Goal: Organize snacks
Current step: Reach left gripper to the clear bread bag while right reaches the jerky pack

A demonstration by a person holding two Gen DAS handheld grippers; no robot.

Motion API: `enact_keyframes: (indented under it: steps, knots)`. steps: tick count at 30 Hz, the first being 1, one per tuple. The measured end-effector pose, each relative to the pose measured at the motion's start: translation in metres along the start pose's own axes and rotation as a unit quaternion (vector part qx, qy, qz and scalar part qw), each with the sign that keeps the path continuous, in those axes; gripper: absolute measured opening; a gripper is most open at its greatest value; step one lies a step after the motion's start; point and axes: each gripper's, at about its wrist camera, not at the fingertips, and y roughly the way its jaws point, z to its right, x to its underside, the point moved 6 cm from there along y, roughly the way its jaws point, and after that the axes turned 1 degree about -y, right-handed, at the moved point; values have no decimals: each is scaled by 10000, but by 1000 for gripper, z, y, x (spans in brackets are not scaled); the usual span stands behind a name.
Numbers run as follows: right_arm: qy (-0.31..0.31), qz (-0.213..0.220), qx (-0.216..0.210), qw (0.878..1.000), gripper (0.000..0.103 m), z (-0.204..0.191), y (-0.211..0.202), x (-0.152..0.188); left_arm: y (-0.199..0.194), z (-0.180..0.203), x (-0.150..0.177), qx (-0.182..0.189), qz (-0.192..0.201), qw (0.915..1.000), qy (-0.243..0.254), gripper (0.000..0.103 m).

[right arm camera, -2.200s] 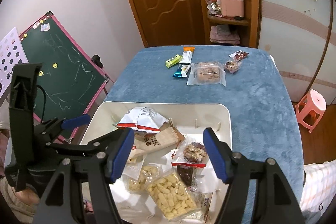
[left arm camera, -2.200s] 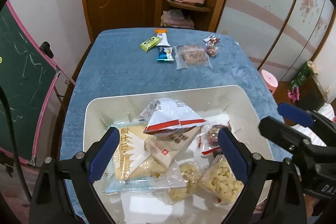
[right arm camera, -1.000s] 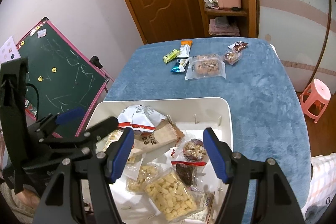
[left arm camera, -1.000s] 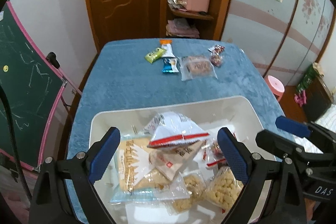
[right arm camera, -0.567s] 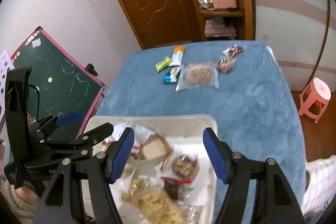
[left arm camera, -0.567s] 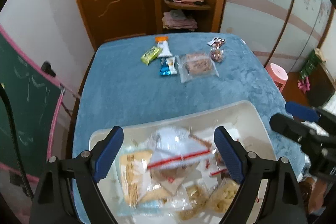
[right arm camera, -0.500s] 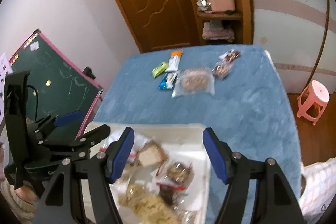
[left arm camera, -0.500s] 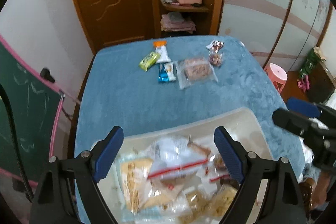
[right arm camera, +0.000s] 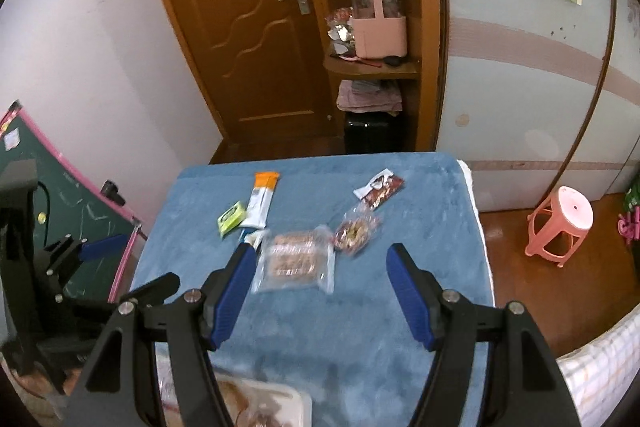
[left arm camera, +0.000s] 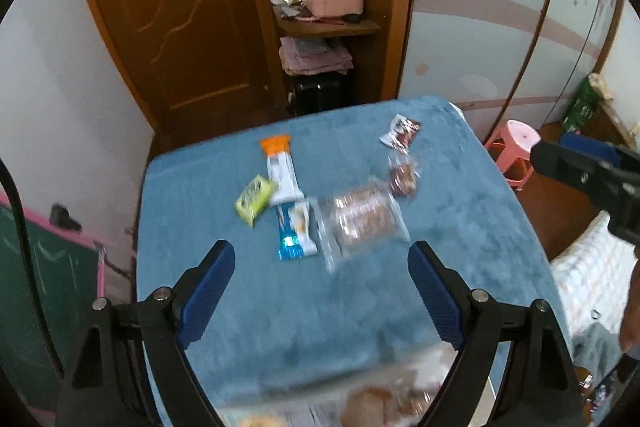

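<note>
Several loose snacks lie at the far end of the blue table [right arm camera: 360,339]: a green packet [left arm camera: 254,201], a white bar with an orange end [left arm camera: 280,171], a blue-white packet [left arm camera: 296,231], a clear biscuit bag [left arm camera: 362,219], a small clear packet [left arm camera: 404,173] and a red-white packet [left arm camera: 400,131]. My left gripper [left arm camera: 320,255] hangs open just short of the blue-white packet and the biscuit bag. My right gripper [right arm camera: 320,253] is open too, above the near edge of the biscuit bag [right arm camera: 296,261]. Neither holds anything. The white tray [right arm camera: 296,399] of snacks shows blurred at the bottom edge.
A pink stool [right arm camera: 560,227] stands on the floor to the right of the table. A green chalkboard [right arm camera: 60,203] leans at the left. Behind the table are a wooden door [right arm camera: 248,27] and a shelf with a pink basket [right arm camera: 378,27]. A checked cloth [right arm camera: 592,367] lies at the near right.
Both grippers have travelled forward from over the tray toward the loose snacks at the far end. The tray has slipped to the bottom of both views.
</note>
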Motion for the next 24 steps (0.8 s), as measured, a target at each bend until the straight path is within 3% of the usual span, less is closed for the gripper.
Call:
enact_keyframes:
  steps: [4, 9, 15, 24]
  knots:
    - [166, -100, 101, 9998, 69, 16, 34, -31, 31, 5, -35, -174, 20, 9998, 84, 88]
    - [716, -589, 91, 9957, 69, 45, 103, -45, 85, 20, -51, 56, -315, 9994, 94, 88]
    - [1143, -1448, -15, 9828, 69, 62, 186, -18, 156, 42, -25, 269, -899, 9954, 207, 88]
    - [1337, -2173, -94, 9669, 68, 57, 255, 24, 200, 50, 1, 380, -1224, 9917, -54, 88]
